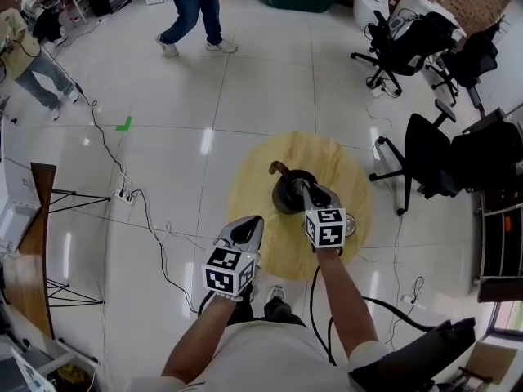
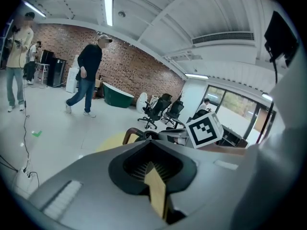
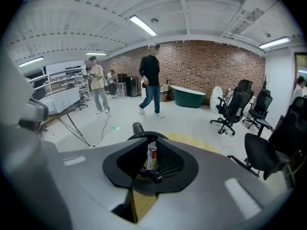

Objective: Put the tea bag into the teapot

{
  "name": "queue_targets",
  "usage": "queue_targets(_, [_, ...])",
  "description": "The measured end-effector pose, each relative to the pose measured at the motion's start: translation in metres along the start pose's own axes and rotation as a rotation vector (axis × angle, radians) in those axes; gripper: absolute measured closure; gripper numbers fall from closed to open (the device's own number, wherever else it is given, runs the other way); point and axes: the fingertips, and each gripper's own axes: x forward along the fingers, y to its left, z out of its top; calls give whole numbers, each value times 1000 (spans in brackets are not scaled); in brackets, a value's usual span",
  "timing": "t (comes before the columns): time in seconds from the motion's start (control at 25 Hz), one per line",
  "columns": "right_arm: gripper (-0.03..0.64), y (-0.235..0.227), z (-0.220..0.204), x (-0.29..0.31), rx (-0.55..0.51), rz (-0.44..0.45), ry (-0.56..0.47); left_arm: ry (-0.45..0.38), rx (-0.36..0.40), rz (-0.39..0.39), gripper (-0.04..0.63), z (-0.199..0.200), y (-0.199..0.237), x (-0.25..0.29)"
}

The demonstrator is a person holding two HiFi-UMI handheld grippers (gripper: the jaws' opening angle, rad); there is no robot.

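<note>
Right gripper point(image 3: 149, 147) pinches tea bag point(image 3: 152, 155) over teapot point(image 1: 288, 196); contents hidden.

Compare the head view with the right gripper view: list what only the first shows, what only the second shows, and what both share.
Only the head view: the marker cube on the right gripper, the wearer's forearms, and the whole round table top. Only the right gripper view: the tea bag, white with a red tag, pinched in the claw, and the ceiling lights. Both: the dark teapot, the office chairs and a person walking.
</note>
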Motion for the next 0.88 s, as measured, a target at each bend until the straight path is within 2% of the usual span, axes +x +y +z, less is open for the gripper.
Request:
queue_targets(0.04, [558,-1,5,-5,1,-7,-20,-3,-1,0,583,2,1,1])
queue_targets(0.12, [614,-4,13,-18,12,-18,-59,-10,-1,-1,583,5,0,4])
queue_targets(0.56, [615,-2,29,-84,85,29,-157,-69,42,-7,583,36,-18,14])
queue_targets(0.88, [615,-6,28,-107,108,70,-195,-94,77,17,583,37,-36,13])
